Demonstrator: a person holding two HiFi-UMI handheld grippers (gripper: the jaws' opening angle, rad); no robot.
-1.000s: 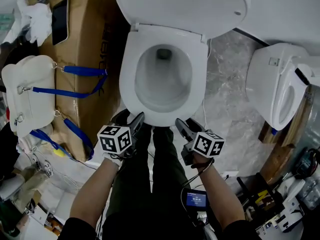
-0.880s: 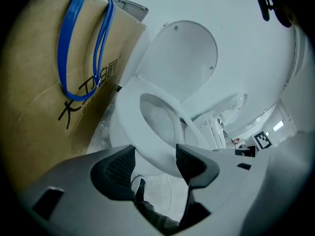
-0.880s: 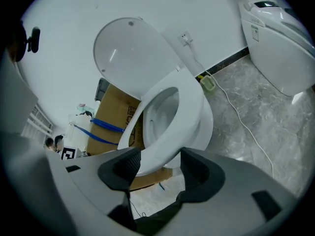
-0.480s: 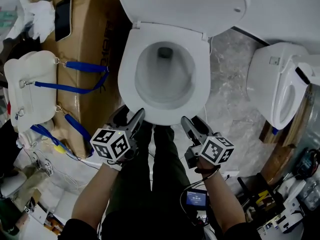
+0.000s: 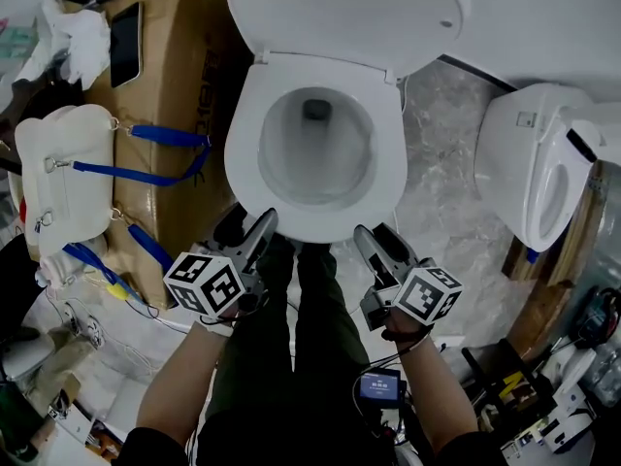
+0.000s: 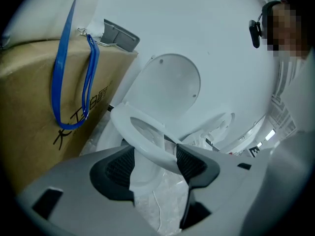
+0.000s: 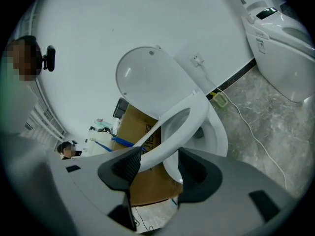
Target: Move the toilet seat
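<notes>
The left gripper (image 5: 250, 227) and right gripper (image 5: 376, 237) sit side by side at the front edge of the toilet bowl (image 5: 315, 158). Both have their jaws apart, with the front rim of the toilet seat (image 5: 244, 153) passing between them. In the left gripper view the rim lies against the right-hand pad with a gap at the other; in the right gripper view it lies against the left-hand pad. The seat is a plain glossy white ring, tilted up off the bowl's front rim and hinged at the back. Behind it the white lid (image 5: 349, 8) stands raised
</notes>
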